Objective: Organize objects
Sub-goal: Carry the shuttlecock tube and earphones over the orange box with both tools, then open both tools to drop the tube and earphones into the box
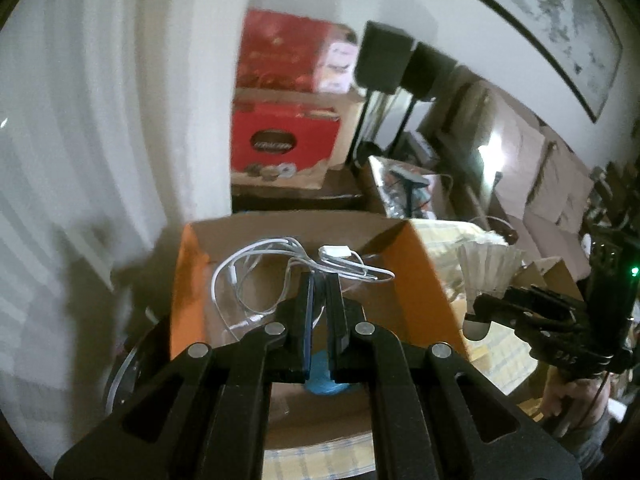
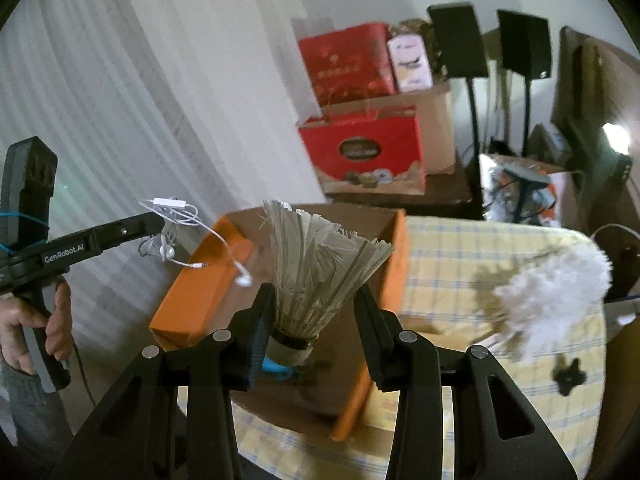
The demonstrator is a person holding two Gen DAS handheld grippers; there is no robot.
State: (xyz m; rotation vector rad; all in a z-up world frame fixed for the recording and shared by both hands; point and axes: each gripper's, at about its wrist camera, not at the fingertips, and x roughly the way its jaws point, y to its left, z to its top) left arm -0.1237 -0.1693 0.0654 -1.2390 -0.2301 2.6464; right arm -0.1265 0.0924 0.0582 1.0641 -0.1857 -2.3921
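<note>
Earphones: white wired set, tangled, pinched at one strand in left gripper; loops draped over jaw tips, above open cardboard box.
Left wrist view, gripper: jaws closed tight on cord; nothing else between them.
Left wrist view, box: orange outside, brown inside, directly beneath gripper; blue item low in it, identity unclear.
Left wrist view, right edge: right gripper beside box, feathers ahead of it.
Right wrist view, shuttlecock: worn white feathers up, cork base down, between jaws of right gripper; jaws part-open; contact at the pads unclear.
Right wrist view, position: over box interior.
Right wrist view, table: checked yellow cloth; white feather duster lying on it, outside box.
Step in hand: both items carried over box, judged ready for deposit.
Next move: lower, release inside walls; cord likely to snag on jaw tips.
</note>
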